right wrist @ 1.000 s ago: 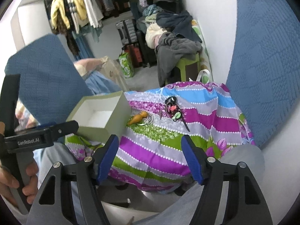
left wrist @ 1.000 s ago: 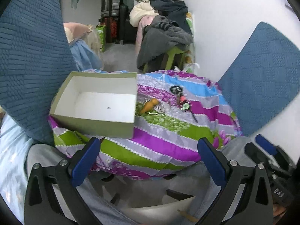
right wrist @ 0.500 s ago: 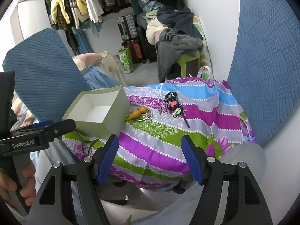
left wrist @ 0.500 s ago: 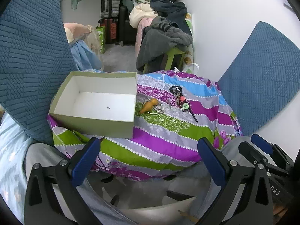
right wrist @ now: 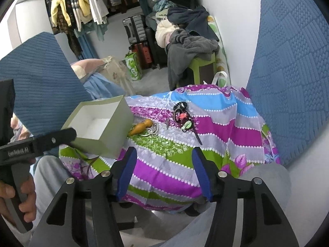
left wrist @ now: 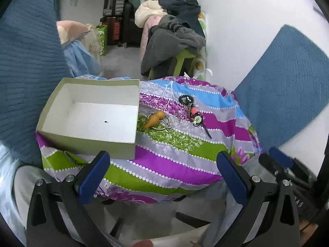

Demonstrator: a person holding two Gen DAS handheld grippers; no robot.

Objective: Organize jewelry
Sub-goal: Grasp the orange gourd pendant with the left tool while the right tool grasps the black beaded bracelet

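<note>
Orange carrot-shaped charm lies on silver bangles beside the box.

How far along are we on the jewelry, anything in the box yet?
Nothing done yet: the box is empty apart from a dark speck. In hand: nothing; the left gripper is open and the right gripper is closing on air, both short of the pieces. Left: the orange pendant on silver rings and the dark cluster of hair pieces lie on the striped cloth.

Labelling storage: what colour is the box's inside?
White inside the box, olive-green outside; clearest in the left wrist view.
</note>
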